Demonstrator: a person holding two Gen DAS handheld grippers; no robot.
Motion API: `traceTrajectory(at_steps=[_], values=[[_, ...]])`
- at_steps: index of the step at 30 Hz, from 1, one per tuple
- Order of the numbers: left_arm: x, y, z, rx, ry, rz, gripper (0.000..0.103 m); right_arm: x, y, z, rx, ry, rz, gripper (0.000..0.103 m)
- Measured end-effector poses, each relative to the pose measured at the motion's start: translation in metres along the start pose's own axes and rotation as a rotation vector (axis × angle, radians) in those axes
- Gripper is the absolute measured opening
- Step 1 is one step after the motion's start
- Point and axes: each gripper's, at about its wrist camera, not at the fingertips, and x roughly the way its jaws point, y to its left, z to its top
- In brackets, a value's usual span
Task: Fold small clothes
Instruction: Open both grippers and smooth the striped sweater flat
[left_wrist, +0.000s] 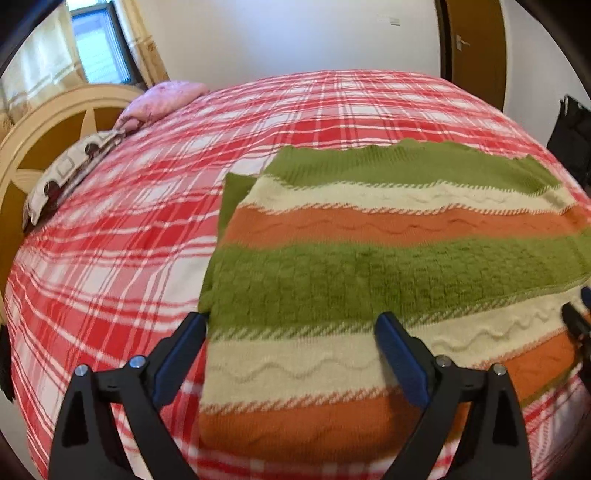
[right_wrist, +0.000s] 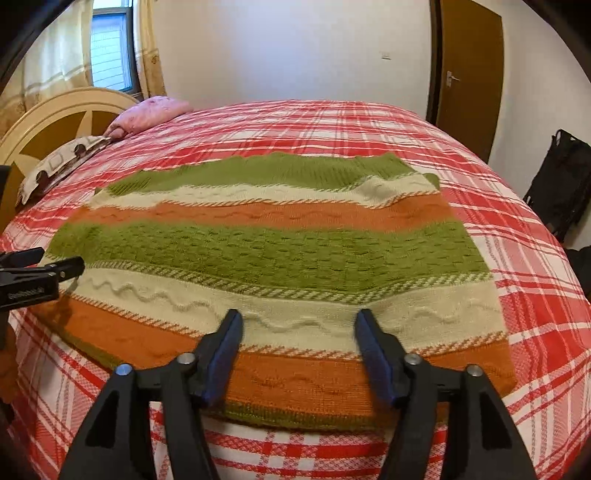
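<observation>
Both jaws stand wide apart, gripping nothing: left gripper (left_wrist: 291, 326) over the near-left edge of the striped knit garment (right_wrist: 266, 254), right gripper (right_wrist: 297, 325) over its near hem. Garment lies flat on the plaid bedspread (right_wrist: 524, 258), sides apparently tucked in; remaining folds appear outstanding.

left gripper (left_wrist: 291, 325): jaws spread wide, nothing between them, pointed fwd and angled down. right gripper (right_wrist: 297, 321): jaws also wide apart, empty, same fwd-down pose. left unit sits beside right, fingers level.
</observation>
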Motion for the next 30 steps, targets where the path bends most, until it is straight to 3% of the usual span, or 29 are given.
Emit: traceTrajectory(at_steps=[8, 13, 15, 20, 25, 28, 30], values=[[-0.012, 0.011, -0.004, -0.057, -0.034, 0.007, 0.100, 0.000, 0.002, 0.000, -0.005, -0.003, 0.013, 0.072], [0.013, 0.032, -0.018, -0.179, 0.058, -0.058, 0.100, 0.000, 0.006, 0.000, -0.020, -0.006, -0.008, 0.073], [0.014, 0.044, -0.030, -0.256, 0.028, -0.118, 0.102, 0.000, 0.006, -0.001, -0.021, -0.005, -0.009, 0.073], [0.007, 0.046, -0.035, -0.251, 0.013, -0.133, 0.102, 0.000, 0.008, 0.000, -0.025, -0.002, -0.013, 0.073], [0.005, 0.062, -0.036, -0.337, 0.003, -0.224, 0.102, -0.001, 0.011, 0.013, 0.018, 0.046, -0.032, 0.073], [0.000, 0.071, -0.039, -0.407, -0.035, -0.281, 0.095, -0.013, 0.031, 0.040, 0.075, -0.013, 0.098, 0.073], [0.001, 0.070, -0.040, -0.414, -0.049, -0.317, 0.073, -0.011, 0.066, 0.068, 0.021, -0.021, 0.170, 0.073]])
